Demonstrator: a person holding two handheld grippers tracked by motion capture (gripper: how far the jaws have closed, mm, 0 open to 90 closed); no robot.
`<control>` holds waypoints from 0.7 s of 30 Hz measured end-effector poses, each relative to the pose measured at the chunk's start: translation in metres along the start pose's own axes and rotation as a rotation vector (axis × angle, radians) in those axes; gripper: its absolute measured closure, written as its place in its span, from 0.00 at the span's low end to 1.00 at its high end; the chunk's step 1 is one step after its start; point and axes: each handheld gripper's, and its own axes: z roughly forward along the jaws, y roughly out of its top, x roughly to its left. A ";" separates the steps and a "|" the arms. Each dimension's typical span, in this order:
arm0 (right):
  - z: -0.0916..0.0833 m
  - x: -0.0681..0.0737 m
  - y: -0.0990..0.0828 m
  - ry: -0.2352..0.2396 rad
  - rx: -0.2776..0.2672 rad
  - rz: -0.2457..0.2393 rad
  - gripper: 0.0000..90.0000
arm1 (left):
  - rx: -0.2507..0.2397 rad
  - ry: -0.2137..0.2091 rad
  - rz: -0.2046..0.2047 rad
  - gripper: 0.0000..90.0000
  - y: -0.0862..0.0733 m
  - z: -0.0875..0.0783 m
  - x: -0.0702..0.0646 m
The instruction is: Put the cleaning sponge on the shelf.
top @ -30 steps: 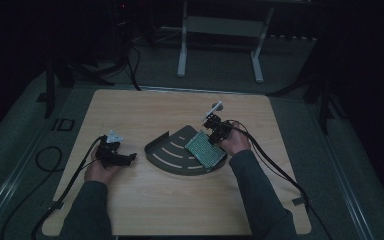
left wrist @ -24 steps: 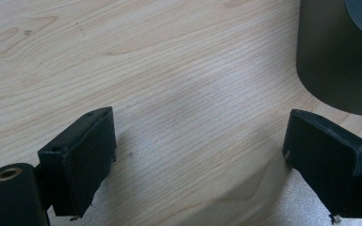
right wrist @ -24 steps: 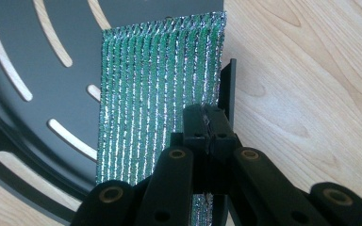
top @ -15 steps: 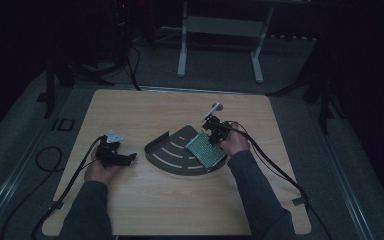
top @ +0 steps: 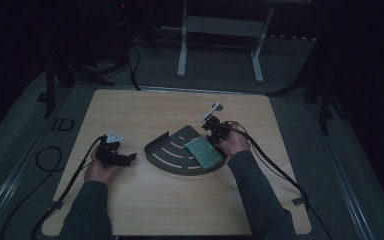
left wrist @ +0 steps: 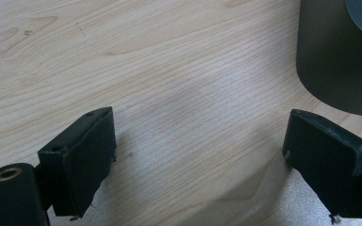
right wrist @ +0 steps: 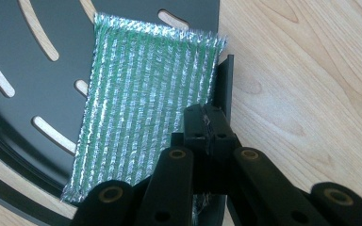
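Right claw pinching a green scourer on a dark slotted tray; left claw spread over bare wood.

The tray [top: 172, 152], a fan-shaped plate with curved slots, lies near the middle of the surface [top: 180, 200]. The scourer [right wrist: 141, 103], green with silver threads, rests flat on the tray's right part, one edge at the tray's upright wall. The right claw [right wrist: 206, 126] has its jaws pressed together on that edge, beside the wall. The left claw [left wrist: 198, 160] sits well left of the tray, its jaws wide apart with nothing between them, the tray's rounded wall just beyond its right jaw.
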 end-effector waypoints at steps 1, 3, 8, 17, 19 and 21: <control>0.000 0.000 0.000 -0.001 0.000 -0.001 0.99 | 0.000 0.000 0.000 0.12 0.000 0.000 0.000; 0.000 0.000 0.000 -0.001 -0.002 0.000 0.99 | 0.000 0.000 0.000 0.12 0.000 0.000 0.000; -0.004 0.000 -0.001 -0.002 -0.014 0.000 0.97 | 0.000 0.000 0.000 0.12 0.000 0.000 0.000; -0.024 -0.006 -0.007 -0.037 -0.075 0.021 0.77 | 0.000 0.000 0.000 0.12 0.000 0.000 0.000; -0.029 -0.009 -0.009 -0.038 -0.095 0.031 0.73 | 0.000 0.000 0.000 0.12 0.000 0.000 0.000; -0.033 -0.013 -0.012 -0.041 -0.117 0.040 0.69 | 0.000 0.000 0.000 0.12 0.000 0.000 0.000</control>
